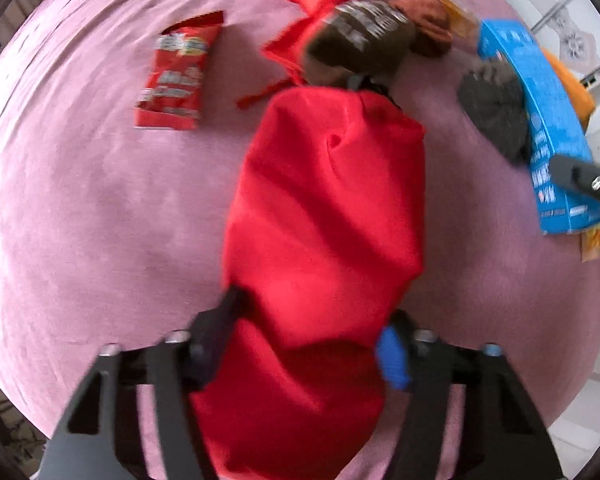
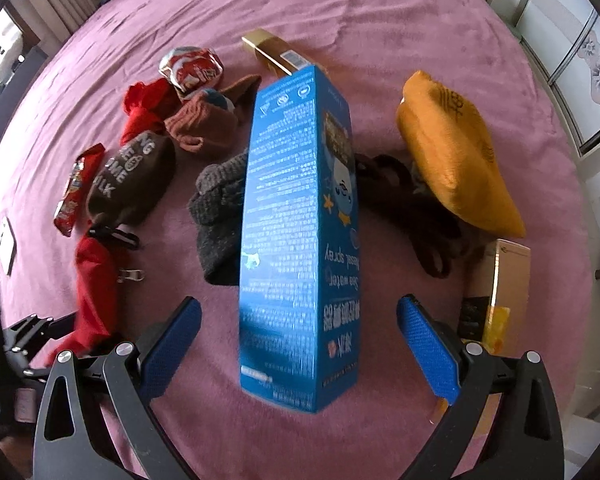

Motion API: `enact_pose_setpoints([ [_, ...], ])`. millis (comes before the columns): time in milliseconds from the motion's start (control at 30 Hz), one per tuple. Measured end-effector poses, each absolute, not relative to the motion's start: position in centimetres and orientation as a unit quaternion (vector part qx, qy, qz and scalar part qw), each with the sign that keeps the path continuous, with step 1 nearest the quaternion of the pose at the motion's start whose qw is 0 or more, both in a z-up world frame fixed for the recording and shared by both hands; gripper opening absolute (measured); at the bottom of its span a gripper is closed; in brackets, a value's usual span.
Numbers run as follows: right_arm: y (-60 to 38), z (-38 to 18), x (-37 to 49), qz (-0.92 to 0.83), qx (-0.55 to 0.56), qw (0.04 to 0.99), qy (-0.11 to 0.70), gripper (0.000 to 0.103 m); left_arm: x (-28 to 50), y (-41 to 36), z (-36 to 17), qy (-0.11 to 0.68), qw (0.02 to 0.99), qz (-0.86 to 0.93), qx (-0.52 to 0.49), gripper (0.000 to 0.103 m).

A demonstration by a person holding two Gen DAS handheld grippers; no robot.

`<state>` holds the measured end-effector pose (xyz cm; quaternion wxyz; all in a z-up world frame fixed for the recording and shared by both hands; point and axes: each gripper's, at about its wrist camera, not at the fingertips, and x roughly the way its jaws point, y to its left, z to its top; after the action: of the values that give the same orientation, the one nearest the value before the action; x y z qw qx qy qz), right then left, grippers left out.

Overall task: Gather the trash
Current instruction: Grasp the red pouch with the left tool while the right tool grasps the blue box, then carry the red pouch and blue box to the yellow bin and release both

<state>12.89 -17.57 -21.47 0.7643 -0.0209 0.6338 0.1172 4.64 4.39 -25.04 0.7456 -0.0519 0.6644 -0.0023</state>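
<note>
Blue box [image 2: 296, 236] lies on the bed between our wide-open right tool [image 2: 298, 340], so we should close squarely on its sides, while our left tool [image 1: 312, 332] grips the red bag [image 1: 324, 208].

Black tongs [image 2: 299, 344], blue textured pads [image 2: 428, 344], silver screws [image 2: 125, 348]

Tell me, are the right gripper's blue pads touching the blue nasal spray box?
Apart. The right wrist view shows pink bedspread on both sides between the blue box and the right gripper's open pads.
</note>
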Motion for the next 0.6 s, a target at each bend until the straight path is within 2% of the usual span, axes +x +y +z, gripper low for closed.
enact_pose_setpoints([
  [67, -17.6, -21.9, 13.2, 0.114, -0.016, 0.762, 0.637, 0.093, 5.1, 5.4, -24.7, 0.666, 0.743, -0.006, -0.066, 0.029],
  [133, -17.7, -22.3, 13.4, 0.109, -0.014, 0.760, 0.641, 0.089, 5.6, 6.4, -24.6, 0.669, 0.738, -0.011, -0.087, 0.022],
  [200, -17.9, -22.9, 13.7, 0.109, -0.010, 0.752, 0.651, 0.078, 6.0, 7.1, -24.2, 0.668, 0.736, -0.018, -0.104, 0.016],
  [233, -18.0, -23.1, 13.8, 0.110, -0.009, 0.747, 0.655, 0.065, 6.0, 7.3, -24.0, 0.667, 0.737, -0.019, -0.108, 0.015],
  [267, -18.1, -23.4, 13.9, 0.111, -0.006, 0.742, 0.661, 0.060, 5.9, 7.0, -23.4, 0.666, 0.737, -0.020, -0.110, 0.015],
  [600, -21.5, -22.6, 13.2, 0.121, 0.056, 0.737, 0.663, 0.058, 6.0, 4.9, -20.5, 0.645, 0.743, -0.060, -0.170, 0.014],
])
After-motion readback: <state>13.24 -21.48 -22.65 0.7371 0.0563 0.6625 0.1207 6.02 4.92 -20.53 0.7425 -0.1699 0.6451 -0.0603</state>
